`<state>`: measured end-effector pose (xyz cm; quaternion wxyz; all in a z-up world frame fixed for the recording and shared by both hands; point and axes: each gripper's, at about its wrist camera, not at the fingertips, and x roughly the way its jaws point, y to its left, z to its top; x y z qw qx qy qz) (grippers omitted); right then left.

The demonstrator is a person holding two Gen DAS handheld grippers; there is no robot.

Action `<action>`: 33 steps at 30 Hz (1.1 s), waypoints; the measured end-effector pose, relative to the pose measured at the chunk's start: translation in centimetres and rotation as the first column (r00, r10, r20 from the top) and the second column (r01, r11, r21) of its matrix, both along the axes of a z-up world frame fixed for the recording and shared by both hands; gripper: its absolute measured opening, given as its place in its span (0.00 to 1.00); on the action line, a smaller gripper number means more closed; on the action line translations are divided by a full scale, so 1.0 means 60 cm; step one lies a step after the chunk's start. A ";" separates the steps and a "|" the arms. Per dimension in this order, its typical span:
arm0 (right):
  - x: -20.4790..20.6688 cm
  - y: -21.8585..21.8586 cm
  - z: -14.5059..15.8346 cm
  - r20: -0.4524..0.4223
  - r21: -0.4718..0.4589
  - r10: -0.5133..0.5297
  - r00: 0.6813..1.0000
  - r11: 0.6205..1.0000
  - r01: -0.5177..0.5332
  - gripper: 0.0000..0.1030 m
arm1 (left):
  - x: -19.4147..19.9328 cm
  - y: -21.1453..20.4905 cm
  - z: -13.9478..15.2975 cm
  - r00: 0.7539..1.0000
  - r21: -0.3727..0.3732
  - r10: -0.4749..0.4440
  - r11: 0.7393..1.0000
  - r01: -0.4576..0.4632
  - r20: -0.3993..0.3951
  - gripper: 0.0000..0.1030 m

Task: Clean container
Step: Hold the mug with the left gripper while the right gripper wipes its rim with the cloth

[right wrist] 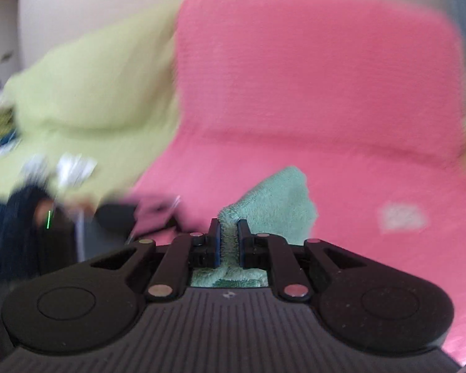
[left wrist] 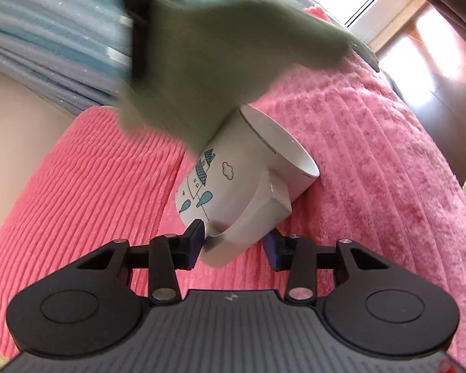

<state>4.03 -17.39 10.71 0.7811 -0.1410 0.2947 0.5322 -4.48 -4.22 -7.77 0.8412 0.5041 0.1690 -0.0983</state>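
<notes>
Left wrist view: the left gripper (left wrist: 233,242) holds a glossy white ceramic mug (left wrist: 233,183) by its base, the blue-padded jaws set wide apart to span it. The mug is tilted, its open mouth facing up and to the right, its squared strap handle (left wrist: 264,208) toward the camera; line drawings of a house, a cloud and teal drops mark its wall. A blurred, soft green cloth (left wrist: 220,62) hangs against the mug's upper left rim. Beneath lies a ribbed, plush pink blanket (left wrist: 372,155), with a folded pale blue striped fabric (left wrist: 46,37) beyond it.

Right wrist view: the right gripper (right wrist: 228,239) has its jaws nearly closed, pinching a fold of fluffy mint-green terry cloth (right wrist: 276,211). The mug cannot be made out here; a pink blanket (right wrist: 310,93) and a blurred yellow-green fabric (right wrist: 87,93) fill the background.
</notes>
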 end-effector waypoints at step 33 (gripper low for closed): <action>0.286 -0.022 -0.162 -0.399 0.175 -0.334 0.854 0.886 0.429 0.09 | 0.010 -0.027 -0.038 0.998 0.101 -0.049 0.994 0.045 0.043 0.44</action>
